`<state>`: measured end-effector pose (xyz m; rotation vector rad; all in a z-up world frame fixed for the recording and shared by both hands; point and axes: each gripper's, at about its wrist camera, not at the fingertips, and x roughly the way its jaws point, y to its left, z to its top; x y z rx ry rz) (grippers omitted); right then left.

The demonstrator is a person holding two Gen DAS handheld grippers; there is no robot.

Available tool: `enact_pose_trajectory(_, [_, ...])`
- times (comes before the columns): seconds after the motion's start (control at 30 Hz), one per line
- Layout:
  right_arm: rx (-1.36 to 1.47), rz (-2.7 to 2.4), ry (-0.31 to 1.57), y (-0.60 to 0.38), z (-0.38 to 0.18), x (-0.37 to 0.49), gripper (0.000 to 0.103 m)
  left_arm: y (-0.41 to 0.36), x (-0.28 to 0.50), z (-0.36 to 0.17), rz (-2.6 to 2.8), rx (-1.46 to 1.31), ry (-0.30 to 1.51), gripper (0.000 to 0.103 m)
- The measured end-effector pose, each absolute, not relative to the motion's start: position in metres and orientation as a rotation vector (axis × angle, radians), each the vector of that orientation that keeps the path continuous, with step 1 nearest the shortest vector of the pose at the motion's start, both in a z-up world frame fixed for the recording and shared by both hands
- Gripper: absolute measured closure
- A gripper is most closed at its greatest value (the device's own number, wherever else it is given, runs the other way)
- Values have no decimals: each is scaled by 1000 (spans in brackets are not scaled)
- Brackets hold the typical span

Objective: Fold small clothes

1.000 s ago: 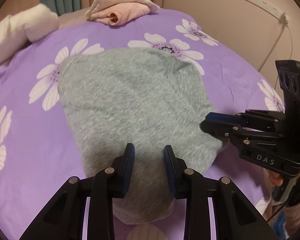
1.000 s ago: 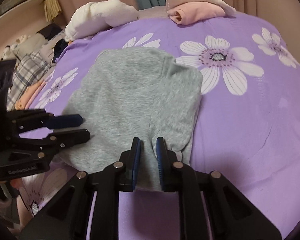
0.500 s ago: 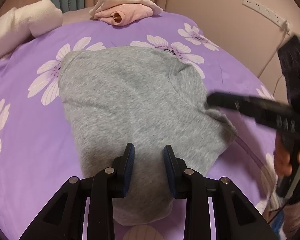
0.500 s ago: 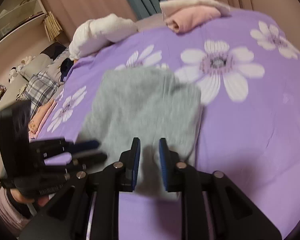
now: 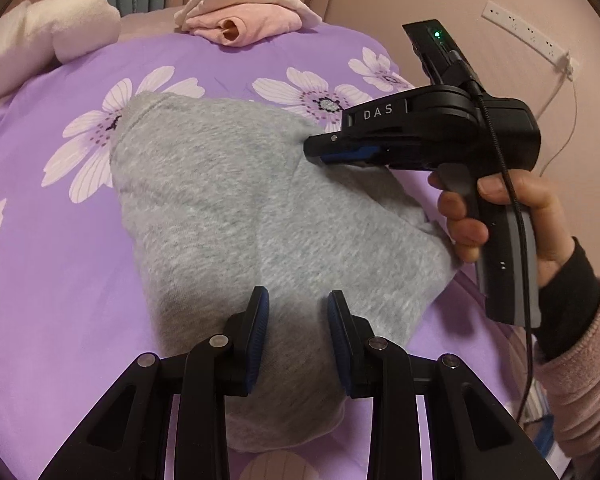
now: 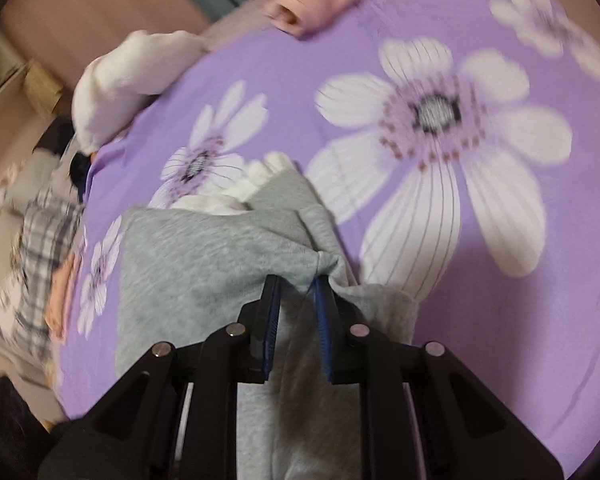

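Note:
A grey knit garment point(image 5: 236, 216) lies folded on the purple flowered bedspread point(image 5: 52, 264). My left gripper point(image 5: 298, 304) is open, its jaws standing over the garment's near end without gripping it. My right gripper point(image 5: 316, 150) reaches in from the right onto the garment's far right edge. In the right wrist view the right gripper point(image 6: 296, 284) is nearly closed, with a bunched fold of the grey garment point(image 6: 220, 260) between its jaws. Its blue pads point(image 6: 272, 320) press the cloth.
A folded pink and cream garment point(image 5: 244, 20) lies at the far edge of the bed. A white plush pillow point(image 5: 40, 48) sits far left. A power strip point(image 5: 528, 40) hangs on the wall at right. Plaid clothes point(image 6: 32, 264) are piled left of the bed.
My right gripper swung up from the garment's near right corner to its far right edge and closed on a fold of cloth. The left gripper stayed in place, open.

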<state>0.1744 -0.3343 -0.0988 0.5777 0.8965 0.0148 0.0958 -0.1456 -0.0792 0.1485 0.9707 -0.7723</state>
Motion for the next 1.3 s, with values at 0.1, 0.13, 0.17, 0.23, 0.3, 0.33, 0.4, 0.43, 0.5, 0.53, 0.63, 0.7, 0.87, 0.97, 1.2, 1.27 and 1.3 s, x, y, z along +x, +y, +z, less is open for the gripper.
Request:
enact_pose_trajectory(0.1, [622,14,882,-339,-97,166,86,-147,95,-79,-773,151,970,72])
enact_pose_trajectory(0.13, [633,12,875,-340,-95,162,85,-146,95,-79,-772,151,970,72])
enact_pose_trajectory(0.17, [635,9,862,-339,-91,155,85,-146,95,-79,-772,149,970,72])
enact_pose_trajectory(0.23, [608,18,827,-335,-79,141,80,-144,97,-79,-775,138,975,72])
enact_pose_trajectory(0.3, [560,54,788,-325,-66,121,79,-143,98,-78,-778,123,982,72])
enact_pose_trajectory(0.33, [535,65,775,-320,-63,114,79,-141,101,-77,-781,103,989,72])
enact_pose_trajectory(0.4, [460,93,756,-306,-57,93,78,-137,104,-73,-791,53,997,72])
enact_pose_trajectory(0.43, [428,104,753,-299,-56,85,78,-133,106,-69,-798,20,998,72])
enact_pose_trajectory(0.5, [349,132,745,-283,-57,66,78,-125,109,-60,-819,-43,988,72])
enact_pose_trajectory(0.53, [328,141,743,-280,-58,59,78,-121,112,-54,-822,-67,974,72])
enact_pose_trajectory(0.63, [300,186,723,-269,-67,44,78,-115,123,-40,-801,-89,937,72])
enact_pose_trajectory(0.7, [262,192,717,-262,-74,37,78,-115,135,-30,-790,-118,916,72])
enact_pose_trajectory(0.87, [249,186,750,-250,-89,46,78,-129,169,-31,-708,-101,921,72])
enact_pose_trajectory(0.97, [259,185,762,-247,-97,48,78,-140,197,-52,-667,-100,987,72])
enact_pose_trajectory(1.2, [309,193,766,-250,-108,49,80,-141,212,-94,-650,-120,1108,72])
enact_pose_trajectory(1.27, [318,193,759,-249,-108,46,80,-139,208,-91,-651,-115,1099,72])
enact_pose_trajectory(1.3, [323,190,757,-249,-108,44,80,-137,206,-88,-649,-119,1095,72])
